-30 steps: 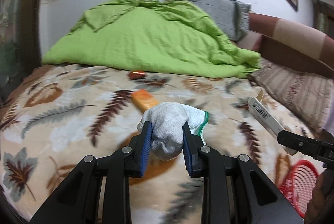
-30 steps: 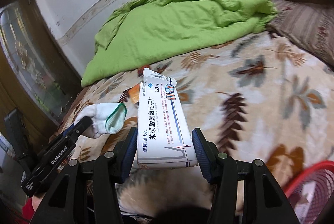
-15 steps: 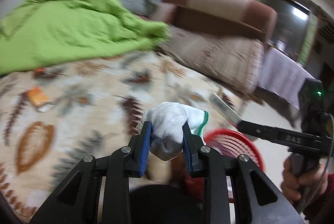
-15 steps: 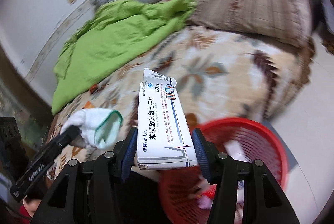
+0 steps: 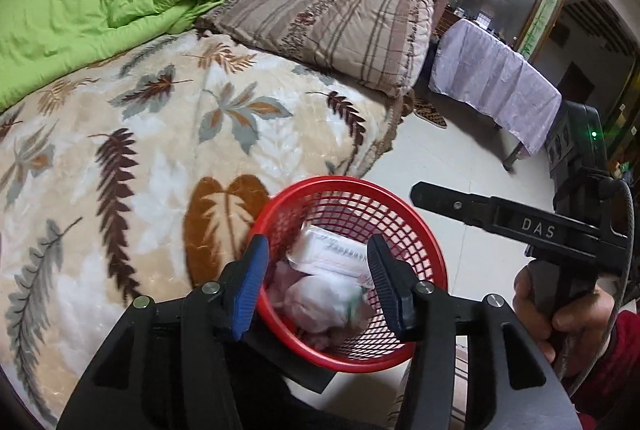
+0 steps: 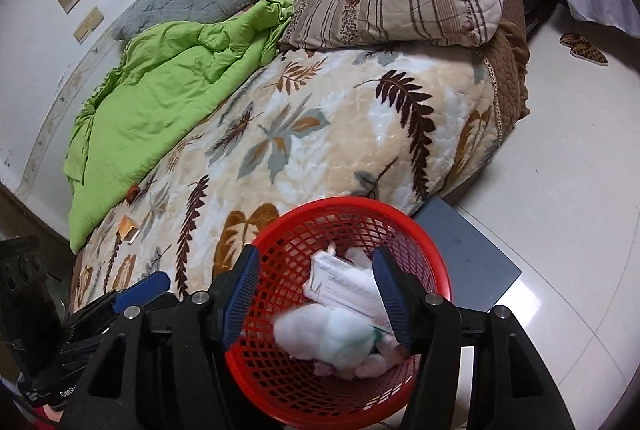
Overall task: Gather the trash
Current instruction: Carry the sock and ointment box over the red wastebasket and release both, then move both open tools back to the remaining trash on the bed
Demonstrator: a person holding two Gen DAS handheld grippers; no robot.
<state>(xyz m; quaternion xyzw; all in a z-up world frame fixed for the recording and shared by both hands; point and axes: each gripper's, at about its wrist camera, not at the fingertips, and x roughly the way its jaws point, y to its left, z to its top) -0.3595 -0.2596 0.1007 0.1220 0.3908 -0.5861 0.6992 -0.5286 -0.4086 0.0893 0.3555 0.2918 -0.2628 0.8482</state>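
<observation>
A red mesh basket [image 5: 352,185] [image 6: 340,203] stands on the floor at the bed's edge. Inside lie a white medicine box [image 5: 332,250] [image 6: 344,282] and a white glove with green trim [image 5: 324,298] [image 6: 328,334], on other pale scraps. My left gripper [image 5: 318,286] hovers over the basket, its jaws opening with nothing between the pads. My right gripper [image 6: 314,294] also hangs above the basket, jaws opening and empty. Each shows in the other's view: the right gripper [image 5: 420,191] held by a hand [image 5: 560,310], the left gripper [image 6: 160,280] at lower left.
On the leaf-patterned blanket [image 6: 320,133] remain an orange wrapper [image 6: 128,228] and a small red-brown item [image 6: 133,193]. A green quilt [image 6: 168,97] and striped pillow [image 5: 340,25] lie farther back. A grey board [image 6: 468,254] sits under the basket; slippers [image 6: 584,47] and a cloth-covered table [image 5: 496,77] stand beyond.
Both grippers swung from over the bed to above the red basket. The left let go of the glove and the right of the box; both now lie in the basket.
</observation>
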